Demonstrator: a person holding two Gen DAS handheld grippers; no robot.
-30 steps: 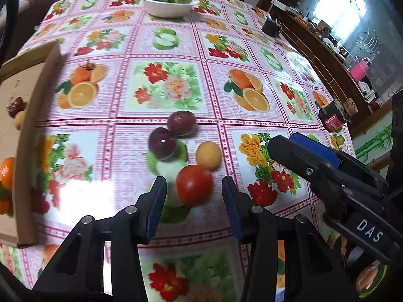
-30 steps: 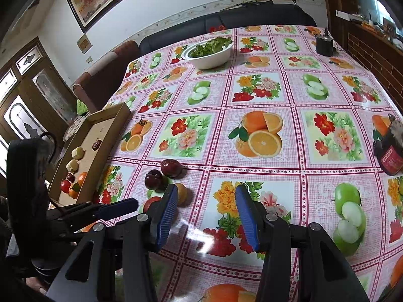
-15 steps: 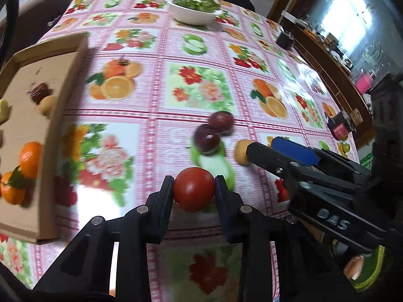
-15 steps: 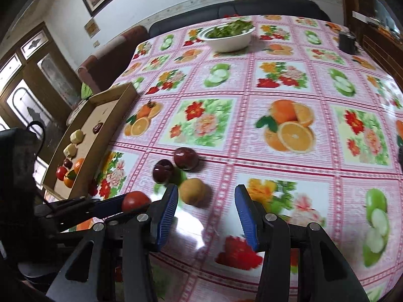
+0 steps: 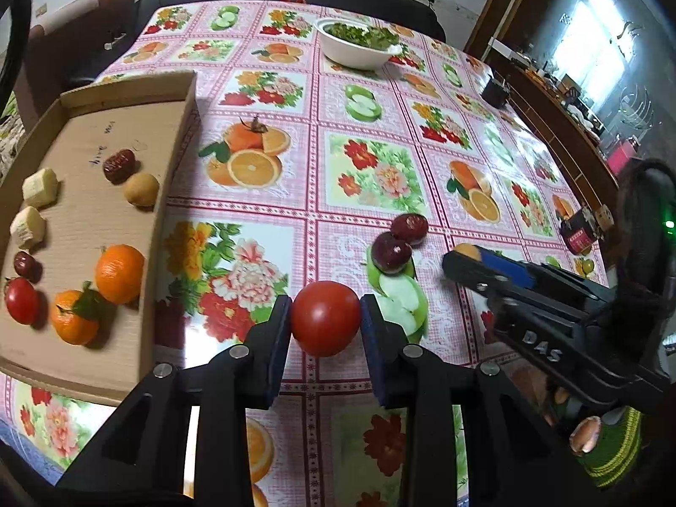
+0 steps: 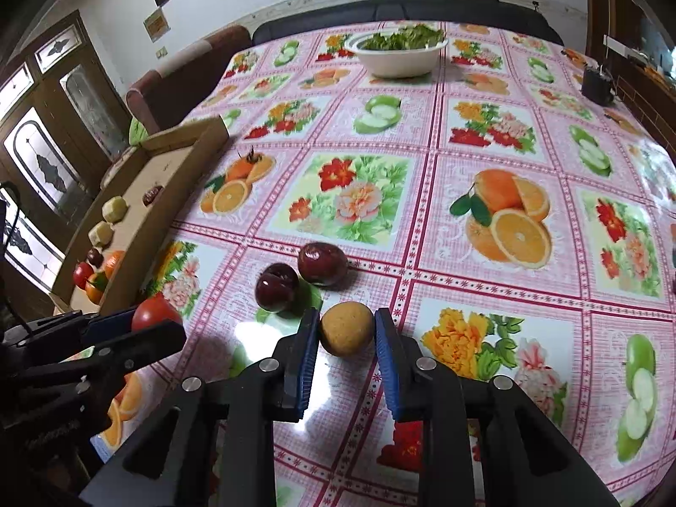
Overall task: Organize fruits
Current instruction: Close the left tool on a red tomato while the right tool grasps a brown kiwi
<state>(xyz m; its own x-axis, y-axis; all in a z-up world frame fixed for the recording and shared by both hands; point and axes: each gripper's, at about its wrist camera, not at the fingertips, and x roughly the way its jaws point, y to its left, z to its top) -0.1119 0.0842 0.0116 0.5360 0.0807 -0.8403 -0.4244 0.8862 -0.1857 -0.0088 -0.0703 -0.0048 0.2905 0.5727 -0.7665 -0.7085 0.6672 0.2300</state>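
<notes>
My left gripper (image 5: 325,317) is shut on a red tomato (image 5: 325,318) and holds it above the tablecloth, right of the cardboard tray (image 5: 164,177); the tomato also shows in the right wrist view (image 6: 153,312). My right gripper (image 6: 346,329) has its jaws around a small tan round fruit (image 6: 346,328) on the table, pads touching or nearly touching it. Two dark red fruits (image 6: 276,287) (image 6: 322,263) lie just beyond it. The tray holds oranges (image 5: 119,273), a small tomato (image 5: 21,300), a tan fruit (image 5: 141,189), a red date (image 5: 119,165) and pale yellow pieces (image 5: 40,188).
A white bowl of greens (image 6: 397,55) stands at the far end of the table. A dark cup (image 6: 596,83) is at the far right. A small red jar (image 5: 581,232) sits near the right table edge. A sofa lies behind the table.
My left gripper closed on the tomato, lifted it and swung left toward the tray. My right gripper moved forward and narrowed around the tan fruit.
</notes>
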